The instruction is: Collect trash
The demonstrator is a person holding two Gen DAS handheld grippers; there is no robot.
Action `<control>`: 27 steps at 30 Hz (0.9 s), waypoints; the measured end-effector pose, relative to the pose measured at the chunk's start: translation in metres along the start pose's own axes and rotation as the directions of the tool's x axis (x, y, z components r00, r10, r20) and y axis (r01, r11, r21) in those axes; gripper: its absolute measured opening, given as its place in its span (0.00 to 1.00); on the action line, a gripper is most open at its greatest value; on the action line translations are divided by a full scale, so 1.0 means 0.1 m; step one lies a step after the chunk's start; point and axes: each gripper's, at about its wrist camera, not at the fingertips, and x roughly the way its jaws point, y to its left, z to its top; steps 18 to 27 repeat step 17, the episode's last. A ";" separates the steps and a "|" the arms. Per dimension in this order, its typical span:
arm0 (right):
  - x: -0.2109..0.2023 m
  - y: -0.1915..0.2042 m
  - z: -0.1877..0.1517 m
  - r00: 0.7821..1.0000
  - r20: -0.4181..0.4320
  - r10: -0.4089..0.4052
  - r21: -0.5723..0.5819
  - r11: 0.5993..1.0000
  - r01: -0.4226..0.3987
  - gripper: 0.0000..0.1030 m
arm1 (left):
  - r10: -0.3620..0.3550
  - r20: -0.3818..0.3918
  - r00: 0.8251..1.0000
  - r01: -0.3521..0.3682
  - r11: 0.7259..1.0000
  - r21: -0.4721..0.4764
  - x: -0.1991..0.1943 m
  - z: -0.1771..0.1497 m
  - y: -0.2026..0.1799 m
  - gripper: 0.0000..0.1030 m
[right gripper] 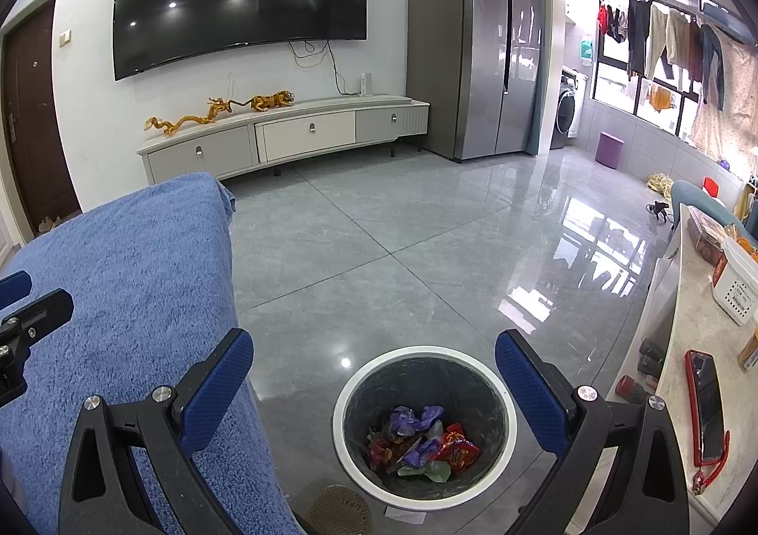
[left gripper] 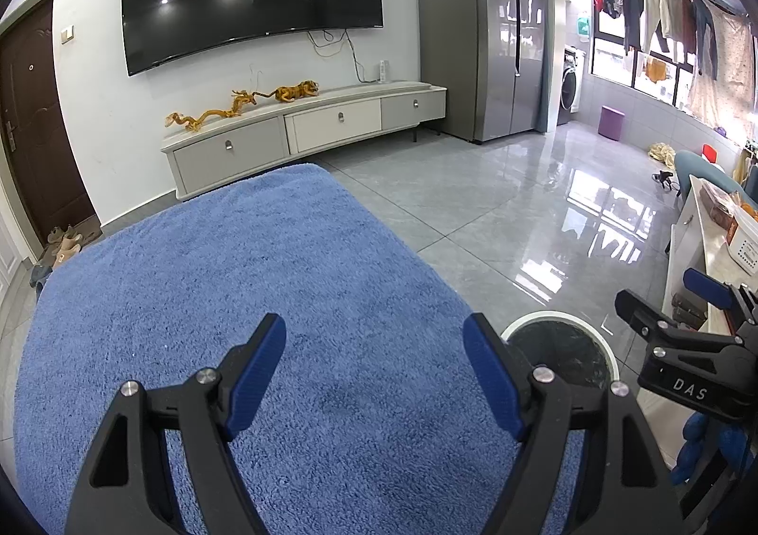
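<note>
A round bin with a white rim and dark lining stands on the floor below my right gripper. Inside it lies crumpled trash: purple, red and green wrappers. My right gripper is open above the bin, with nothing between its blue pads. My left gripper is open over the blue towel, also holding nothing. No trash shows on the towel. In the left wrist view the bin sits just right of the towel, and the right gripper shows at the right edge.
A grey tiled floor stretches ahead to a TV cabinet and a fridge. A pale counter on the right carries a red-cased phone and a white box. A slipper lies by the bin.
</note>
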 end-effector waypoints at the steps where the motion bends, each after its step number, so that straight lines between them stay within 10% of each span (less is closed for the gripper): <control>1: 0.00 0.00 0.00 1.000 0.001 0.000 0.000 1.000 0.000 1.00 | -0.001 0.000 1.000 0.001 1.000 0.000 0.00 0.00 0.00 0.74; 27: 0.01 0.01 0.03 1.000 0.000 0.000 -0.002 1.000 0.000 1.00 | -0.012 -0.009 1.000 0.012 1.000 0.001 -0.03 -0.05 -0.04 0.74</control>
